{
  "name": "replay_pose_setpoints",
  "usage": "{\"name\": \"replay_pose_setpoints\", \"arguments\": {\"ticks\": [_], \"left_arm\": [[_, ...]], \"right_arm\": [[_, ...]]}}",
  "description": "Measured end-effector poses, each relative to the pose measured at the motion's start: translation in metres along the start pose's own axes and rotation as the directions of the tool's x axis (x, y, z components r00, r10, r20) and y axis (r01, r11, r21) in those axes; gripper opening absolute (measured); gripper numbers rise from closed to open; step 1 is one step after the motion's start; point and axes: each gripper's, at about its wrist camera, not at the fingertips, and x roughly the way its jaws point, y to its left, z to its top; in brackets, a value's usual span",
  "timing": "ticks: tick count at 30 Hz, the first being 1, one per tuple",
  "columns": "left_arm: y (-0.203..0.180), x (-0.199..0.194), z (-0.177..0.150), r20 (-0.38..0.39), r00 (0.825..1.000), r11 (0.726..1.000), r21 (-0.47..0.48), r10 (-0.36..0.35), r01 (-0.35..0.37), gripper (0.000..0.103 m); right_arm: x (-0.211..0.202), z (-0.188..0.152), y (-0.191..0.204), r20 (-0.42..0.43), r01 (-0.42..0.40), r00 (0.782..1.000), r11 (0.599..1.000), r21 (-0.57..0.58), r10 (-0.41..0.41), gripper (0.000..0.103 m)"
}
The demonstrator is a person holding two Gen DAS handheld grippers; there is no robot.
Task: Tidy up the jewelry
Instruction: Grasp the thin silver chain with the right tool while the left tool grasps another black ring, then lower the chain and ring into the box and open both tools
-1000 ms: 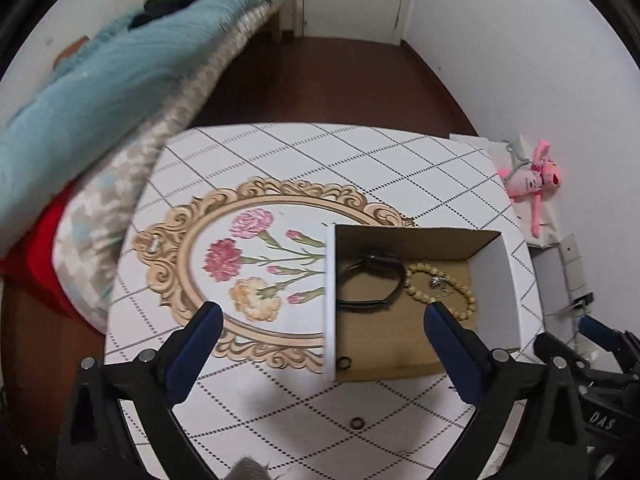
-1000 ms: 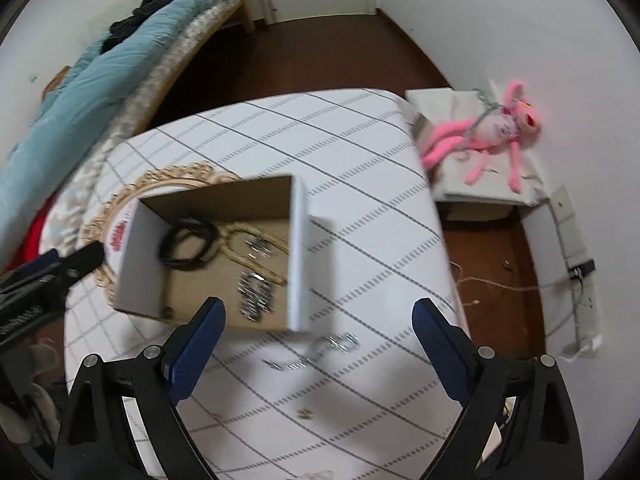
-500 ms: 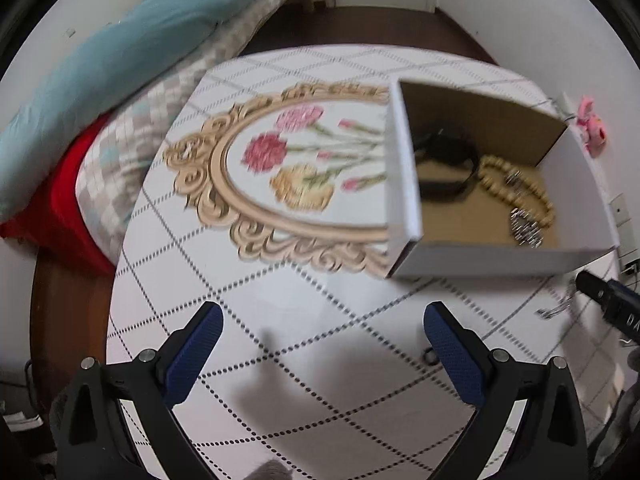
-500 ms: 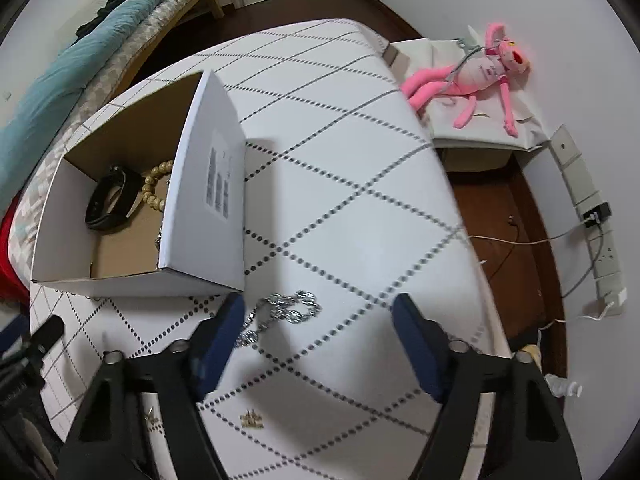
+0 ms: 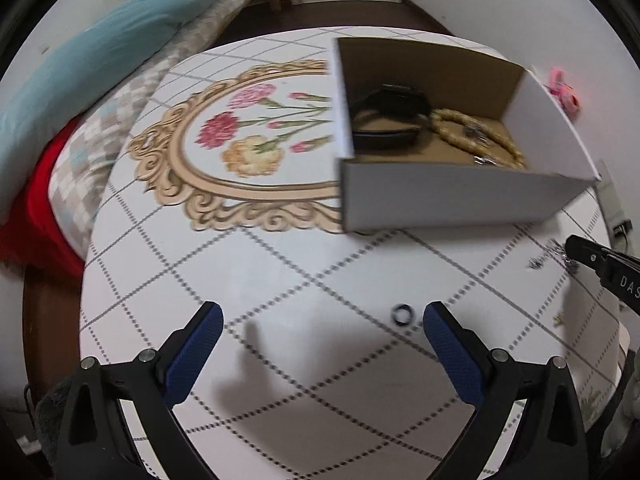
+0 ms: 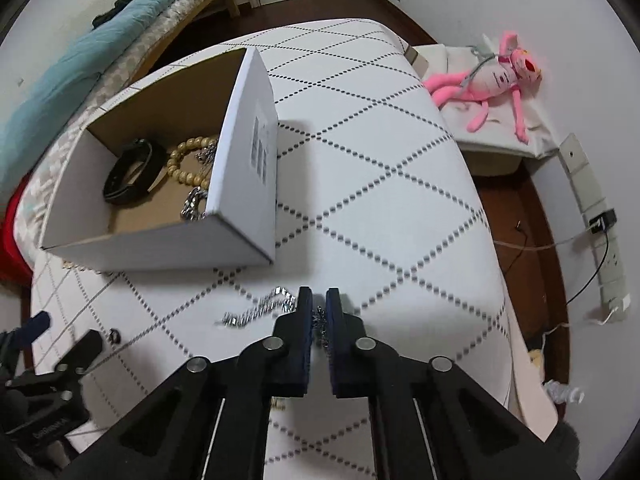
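A white cardboard box [image 5: 448,200] [image 6: 248,184] stands on the table and holds a black band [image 5: 384,120] [image 6: 132,172], a wooden bead bracelet [image 5: 480,136] [image 6: 188,160] and a silver piece [image 6: 194,204]. My right gripper [image 6: 319,300] is shut on a silver chain [image 6: 256,310] that trails left on the cloth. My left gripper [image 5: 320,320] is open, low over the table, with a small dark ring [image 5: 401,314] [image 6: 115,335] just inside its right finger. A small gold earring [image 5: 558,320] lies at the right.
The table [image 5: 280,280] has a white diamond-pattern cloth with a floral oval. A bed with blue and checked bedding [image 5: 80,72] runs along the left. A pink plush toy [image 6: 496,80] and a power strip [image 6: 600,216] lie at the right.
My right gripper dropped to the silver chain and shut on it. My left gripper moved lower and nearer the table, toward the dark ring, and stayed open.
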Motion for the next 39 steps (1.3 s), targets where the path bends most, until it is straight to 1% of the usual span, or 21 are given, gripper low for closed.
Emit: {"name": "replay_pose_setpoints", "arguments": {"ticks": [8, 9, 10, 11, 13, 14, 15, 17, 19, 20, 21, 23, 24, 26, 32, 35, 39], "left_arm": [[-0.015, 0.004, -0.006, -0.009, 1.000, 0.999, 0.031, -0.026, 0.026, 0.102], [-0.017, 0.004, -0.006, -0.009, 1.000, 0.999, 0.034, -0.029, 0.030, 0.100], [-0.018, 0.005, -0.007, -0.010, 0.999, 0.999, 0.037, -0.030, 0.031, 0.091], [-0.019, 0.005, -0.008, -0.013, 0.999, 0.999, 0.037, -0.032, 0.033, 0.087], [-0.021, 0.006, -0.008, -0.018, 0.999, 0.998, 0.037, -0.042, 0.043, 0.085], [-0.022, 0.006, -0.009, -0.017, 0.999, 0.998, 0.038, -0.045, 0.046, 0.078], [-0.023, 0.005, -0.009, -0.018, 0.999, 0.998, 0.039, -0.050, 0.050, 0.073], [-0.025, 0.006, -0.009, -0.026, 0.998, 0.997, 0.042, -0.060, 0.061, 0.055], [-0.026, 0.006, -0.009, -0.029, 0.996, 0.996, 0.039, -0.080, 0.081, 0.043], [-0.027, 0.006, -0.010, -0.030, 0.996, 0.996, 0.039, -0.082, 0.083, 0.038], [-0.027, 0.006, -0.008, -0.028, 0.996, 0.996, 0.042, -0.082, 0.083, 0.035], [-0.029, 0.005, -0.008, -0.024, 0.996, 0.995, 0.050, -0.085, 0.086, 0.023], [-0.030, 0.004, -0.007, -0.023, 0.996, 0.995, 0.051, -0.086, 0.087, 0.021], [-0.031, 0.004, -0.008, -0.021, 0.996, 0.994, 0.055, -0.091, 0.092, 0.011], [-0.027, 0.005, -0.004, -0.016, 0.995, 0.993, 0.049, -0.102, 0.103, 0.010], [-0.027, -0.002, -0.003, 0.001, 0.994, 0.993, 0.049, -0.109, 0.109, 0.010], [-0.025, -0.024, 0.003, 0.041, 0.990, 0.990, 0.045, -0.136, 0.135, 0.010]], "right_arm": [[-0.019, -0.018, -0.010, 0.002, -0.048, 0.999, 0.998, 0.050, 0.048, 0.005], [-0.020, -0.019, -0.010, 0.003, -0.051, 0.999, 0.997, 0.050, 0.051, 0.005], [-0.022, -0.020, -0.011, 0.002, -0.054, 0.999, 0.997, 0.050, 0.054, 0.005], [-0.023, -0.021, -0.011, 0.002, -0.056, 0.998, 0.997, 0.051, 0.056, 0.005], [-0.024, -0.020, -0.011, 0.001, -0.058, 0.998, 0.997, 0.050, 0.058, 0.005], [-0.024, -0.020, -0.011, 0.001, -0.058, 0.998, 0.997, 0.051, 0.058, 0.005], [-0.025, -0.020, -0.010, 0.001, -0.059, 0.998, 0.997, 0.050, 0.059, 0.005], [-0.026, -0.019, -0.010, 0.002, -0.058, 0.998, 0.997, 0.048, 0.058, 0.005], [-0.026, -0.019, -0.009, 0.003, -0.061, 0.998, 0.997, 0.047, 0.061, 0.005], [-0.027, -0.018, -0.009, 0.004, -0.062, 0.998, 0.997, 0.046, 0.062, 0.005], [-0.028, -0.018, -0.009, 0.006, -0.064, 0.998, 0.997, 0.046, 0.064, 0.005], [-0.029, -0.017, -0.008, 0.008, -0.066, 0.998, 0.997, 0.045, 0.066, 0.005], [-0.030, -0.017, -0.007, 0.009, -0.067, 0.998, 0.997, 0.044, 0.067, 0.005], [-0.032, -0.017, -0.006, 0.011, -0.072, 0.997, 0.996, 0.042, 0.072, 0.005], [-0.043, -0.014, -0.002, 0.028, -0.091, 0.996, 0.995, 0.030, 0.090, 0.005], [-0.052, -0.012, 0.002, 0.043, -0.108, 0.993, 0.994, 0.022, 0.107, 0.005], [-0.070, -0.007, 0.009, 0.068, -0.148, 0.987, 0.989, 0.008, 0.147, 0.005]]}}
